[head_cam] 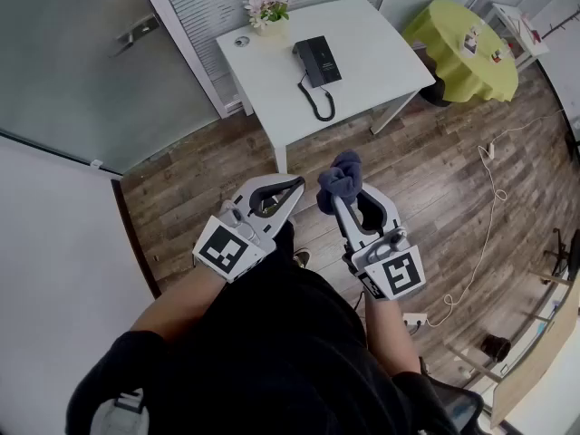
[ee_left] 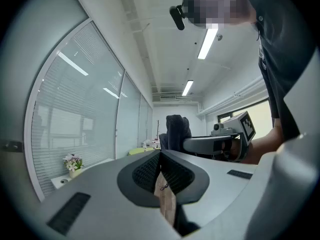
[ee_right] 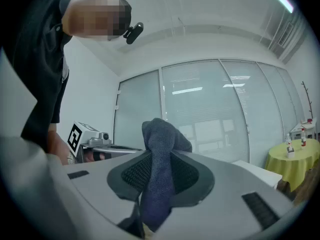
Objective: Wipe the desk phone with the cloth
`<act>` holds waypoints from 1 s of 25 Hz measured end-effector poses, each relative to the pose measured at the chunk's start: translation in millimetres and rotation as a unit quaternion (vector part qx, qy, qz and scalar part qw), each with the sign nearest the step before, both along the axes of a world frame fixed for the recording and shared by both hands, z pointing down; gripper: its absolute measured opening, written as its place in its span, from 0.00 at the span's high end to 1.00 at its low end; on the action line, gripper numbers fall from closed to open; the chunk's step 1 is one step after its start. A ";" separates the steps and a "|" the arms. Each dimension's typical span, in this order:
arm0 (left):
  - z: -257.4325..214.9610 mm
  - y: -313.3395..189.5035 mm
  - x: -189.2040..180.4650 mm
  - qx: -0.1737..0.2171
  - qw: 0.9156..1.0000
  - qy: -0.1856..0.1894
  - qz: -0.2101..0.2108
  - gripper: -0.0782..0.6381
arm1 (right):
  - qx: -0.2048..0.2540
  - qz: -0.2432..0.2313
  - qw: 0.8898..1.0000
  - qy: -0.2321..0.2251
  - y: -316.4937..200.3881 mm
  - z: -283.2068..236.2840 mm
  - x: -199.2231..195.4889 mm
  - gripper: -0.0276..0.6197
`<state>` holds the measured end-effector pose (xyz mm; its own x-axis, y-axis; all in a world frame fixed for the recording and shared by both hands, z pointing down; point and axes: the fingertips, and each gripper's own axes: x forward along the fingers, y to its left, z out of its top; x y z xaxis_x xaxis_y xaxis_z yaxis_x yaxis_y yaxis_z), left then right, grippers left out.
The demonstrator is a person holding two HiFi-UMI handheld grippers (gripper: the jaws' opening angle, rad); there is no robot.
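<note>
A black desk phone (head_cam: 317,61) with a coiled cord lies on the white table (head_cam: 362,43) ahead of me, well away from both grippers. My right gripper (head_cam: 341,195) is shut on a dark blue cloth (head_cam: 339,178), which bunches above the jaws; in the right gripper view the cloth (ee_right: 161,159) fills the gap between the pads. My left gripper (head_cam: 292,190) is shut with nothing held, its pads meeting in the left gripper view (ee_left: 161,176). Both grippers hover over the wooden floor in front of my body, side by side.
A small pot of flowers (head_cam: 268,12) stands at the table's far left corner. A round table with a yellow-green cover (head_cam: 462,48) sits to the right. A white cable (head_cam: 494,188) trails across the floor at the right. Glass partitions line the left.
</note>
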<state>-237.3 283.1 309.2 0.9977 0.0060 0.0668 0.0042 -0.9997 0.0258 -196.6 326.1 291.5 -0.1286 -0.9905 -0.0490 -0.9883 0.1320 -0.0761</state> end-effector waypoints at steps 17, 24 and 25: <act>4.0 -25.5 40.9 -0.009 1.000 -0.006 0.000 0.88 | -0.017 -0.001 1.000 -0.010 -23.0 10.8 39.7 0.79; 1.9 -71.7 82.5 -0.012 1.000 -0.007 0.008 0.88 | -0.037 -0.002 0.999 -0.006 -70.2 10.8 77.7 0.79; 1.9 -78.5 88.2 -0.014 1.000 -0.005 0.008 0.88 | -0.040 -0.001 0.999 -0.005 -76.7 10.9 82.5 0.79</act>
